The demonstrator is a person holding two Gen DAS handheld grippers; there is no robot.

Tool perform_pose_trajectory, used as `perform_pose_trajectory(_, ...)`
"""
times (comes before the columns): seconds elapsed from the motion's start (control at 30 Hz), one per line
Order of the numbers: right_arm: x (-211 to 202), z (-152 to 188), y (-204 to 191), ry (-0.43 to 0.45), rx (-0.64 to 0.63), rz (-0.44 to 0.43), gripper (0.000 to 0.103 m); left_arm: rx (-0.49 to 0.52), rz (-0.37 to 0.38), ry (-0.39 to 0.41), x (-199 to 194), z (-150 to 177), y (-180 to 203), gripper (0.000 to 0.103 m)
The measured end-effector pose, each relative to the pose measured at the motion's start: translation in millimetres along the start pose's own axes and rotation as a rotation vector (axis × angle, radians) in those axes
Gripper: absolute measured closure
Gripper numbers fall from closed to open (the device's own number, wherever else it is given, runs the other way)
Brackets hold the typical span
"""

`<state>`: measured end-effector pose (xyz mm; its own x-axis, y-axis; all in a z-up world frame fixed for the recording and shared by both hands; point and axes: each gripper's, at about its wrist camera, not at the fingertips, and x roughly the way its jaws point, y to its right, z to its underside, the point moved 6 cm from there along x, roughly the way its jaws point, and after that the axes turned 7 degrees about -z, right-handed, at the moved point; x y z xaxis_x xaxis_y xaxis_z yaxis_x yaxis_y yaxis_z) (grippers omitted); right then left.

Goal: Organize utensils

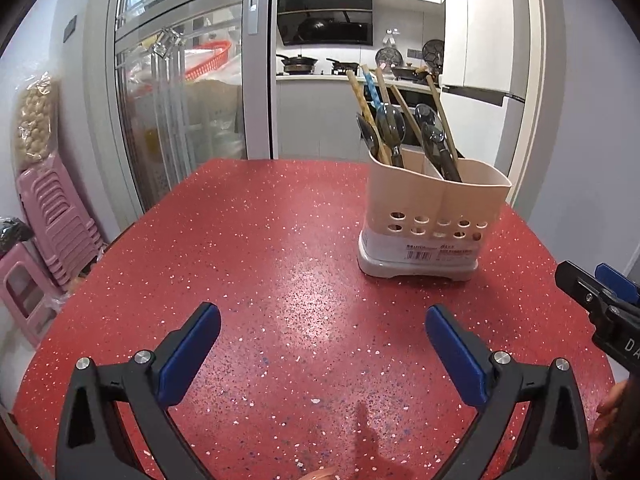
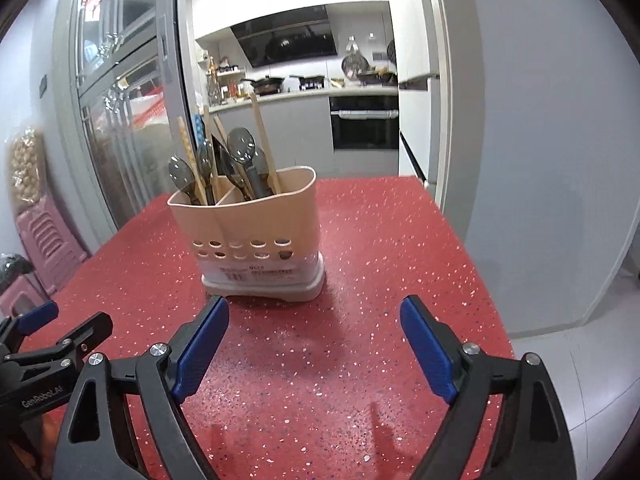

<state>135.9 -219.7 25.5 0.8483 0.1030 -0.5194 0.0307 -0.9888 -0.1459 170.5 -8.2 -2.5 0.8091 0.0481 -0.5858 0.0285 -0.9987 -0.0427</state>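
Note:
A beige utensil holder (image 1: 432, 216) with two compartments stands upright on the red speckled table (image 1: 260, 248). Dark spoons (image 1: 390, 126) and wooden chopsticks (image 1: 362, 98) stand in both compartments. The holder also shows in the right wrist view (image 2: 256, 236), with the spoons (image 2: 240, 146) and chopsticks (image 2: 262, 136). My left gripper (image 1: 322, 316) is open and empty, low over the table, left of and nearer than the holder. My right gripper (image 2: 314, 310) is open and empty just in front of the holder. It shows at the right edge of the left wrist view (image 1: 600, 296).
Pink plastic stools (image 1: 48, 216) are stacked at the left of the table. A glass sliding door (image 1: 180, 80) stands behind the table's far left. A kitchen counter (image 1: 340, 76) with pans lies beyond. The table edge (image 2: 476, 256) drops to grey floor on the right.

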Motion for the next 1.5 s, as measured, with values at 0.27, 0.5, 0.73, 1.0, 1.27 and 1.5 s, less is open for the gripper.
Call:
perform_pose_trajectory(0.27,-4,1,-2,0.025,-0.001,0.007,0.013,-0.002,-0.002,0.031,-4,2,1,0.000)
perform_pose_trajectory(0.5,-6,-1,-6,0.047,-0.019,0.031,0.013,-0.019,0.004,0.050,-5,-2,0,0.000)
perform_pose_trajectory(0.73,-11,-4,-12,0.079,-0.049,0.040,0.013,-0.015,0.029,0.053,-2,-8,3,0.000)
perform_pose_trajectory(1.0,-14,-6,-15,0.108,-0.062,0.046,0.013,-0.006,0.028,0.096,-6,-16,4,0.000)
perform_pose_trajectory(1.27,-15,-6,-15,0.112,-0.062,0.050,0.013,-0.007,0.025,0.094,-4,-17,5,0.000)
perform_pose_trajectory(1.5,-14,-6,-17,0.108,-0.058,0.047,0.013,-0.008,0.023,0.091,-5,-16,4,0.000)
